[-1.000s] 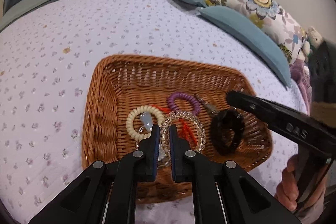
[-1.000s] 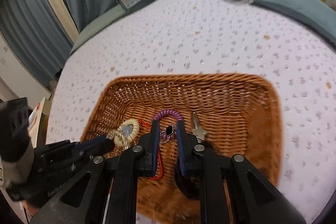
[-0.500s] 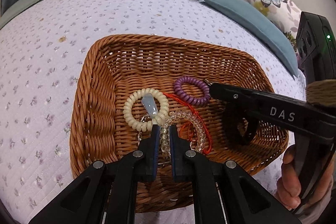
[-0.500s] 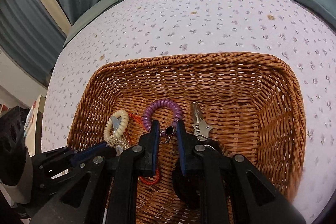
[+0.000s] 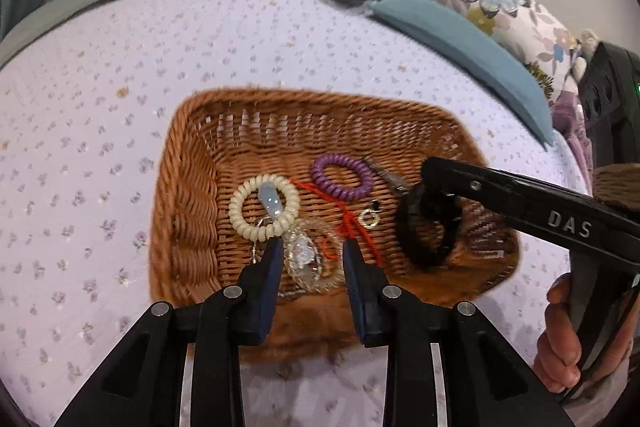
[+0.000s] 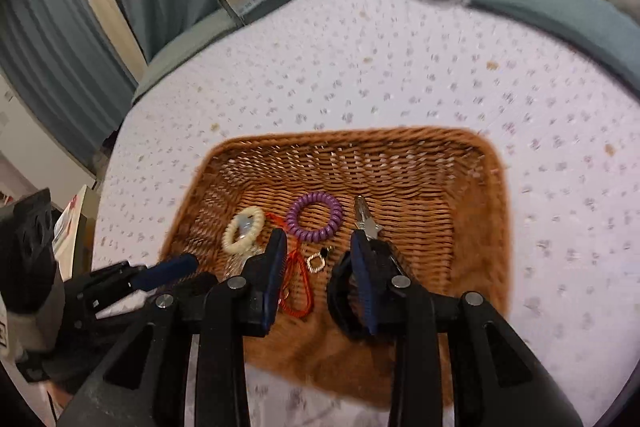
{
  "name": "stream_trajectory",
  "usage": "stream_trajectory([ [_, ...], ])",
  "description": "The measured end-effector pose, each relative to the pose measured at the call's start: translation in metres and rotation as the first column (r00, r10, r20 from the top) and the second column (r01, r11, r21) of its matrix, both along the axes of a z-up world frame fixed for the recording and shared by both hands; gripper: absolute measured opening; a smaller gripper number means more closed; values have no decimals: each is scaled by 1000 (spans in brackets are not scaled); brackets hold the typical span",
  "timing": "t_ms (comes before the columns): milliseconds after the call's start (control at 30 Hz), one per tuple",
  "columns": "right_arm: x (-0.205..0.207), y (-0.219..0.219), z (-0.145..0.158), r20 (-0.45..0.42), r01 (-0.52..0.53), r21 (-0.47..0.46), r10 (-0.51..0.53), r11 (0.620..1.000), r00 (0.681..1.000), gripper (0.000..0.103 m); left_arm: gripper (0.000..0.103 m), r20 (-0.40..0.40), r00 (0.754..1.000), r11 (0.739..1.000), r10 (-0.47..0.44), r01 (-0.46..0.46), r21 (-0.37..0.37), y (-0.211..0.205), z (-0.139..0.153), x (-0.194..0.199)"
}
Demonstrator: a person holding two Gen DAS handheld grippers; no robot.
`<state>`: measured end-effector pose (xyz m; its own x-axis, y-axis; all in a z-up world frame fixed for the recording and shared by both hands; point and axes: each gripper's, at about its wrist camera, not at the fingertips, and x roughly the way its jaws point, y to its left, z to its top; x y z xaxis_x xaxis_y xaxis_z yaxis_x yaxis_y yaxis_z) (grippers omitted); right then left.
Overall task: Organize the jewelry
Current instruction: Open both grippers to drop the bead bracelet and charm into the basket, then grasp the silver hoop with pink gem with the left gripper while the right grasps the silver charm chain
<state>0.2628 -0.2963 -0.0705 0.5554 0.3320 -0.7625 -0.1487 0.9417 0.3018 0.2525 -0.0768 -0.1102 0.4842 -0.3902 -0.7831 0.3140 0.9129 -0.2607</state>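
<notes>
Only left view: hand gripping right gripper.

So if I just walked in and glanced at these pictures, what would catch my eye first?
Probably the brown wicker basket on the flowered bedspread, with bright bits on its floor: a cream coil bracelet at the left, a purple coil band further back, a red cord between them and a black ring at the right. Two black tongs, left and right, hang over it, jaws opening, gripping nothing.
</notes>
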Motion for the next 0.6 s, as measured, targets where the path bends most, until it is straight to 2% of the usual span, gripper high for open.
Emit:
stream_trajectory([
  [100,-36,-7,25,59,-11,-21,12,1000,998,39,31,44,999,1000,-4,4,-11,7,24,-21],
  [267,-93,-17,46,108,-30,-43,34,999,994,41,32,103,995,999,-10,15,-47,27,58,-68],
  [333,-119,-20,48,120,-32,-60,39,998,992,41,41,118,993,999,-4,10,-48,37,66,-91],
  [433,-152,-25,46,126,-31,-73,40,997,991,41,44,120,993,999,17,-11,-47,56,68,-126],
  [533,-177,-35,39,113,-17,-37,21,999,993,41,44,116,993,999,27,-24,-26,71,62,-156],
  [600,-190,-44,34,103,6,-2,-6,1000,995,41,44,86,996,999,35,-32,-30,79,53,-173],
])
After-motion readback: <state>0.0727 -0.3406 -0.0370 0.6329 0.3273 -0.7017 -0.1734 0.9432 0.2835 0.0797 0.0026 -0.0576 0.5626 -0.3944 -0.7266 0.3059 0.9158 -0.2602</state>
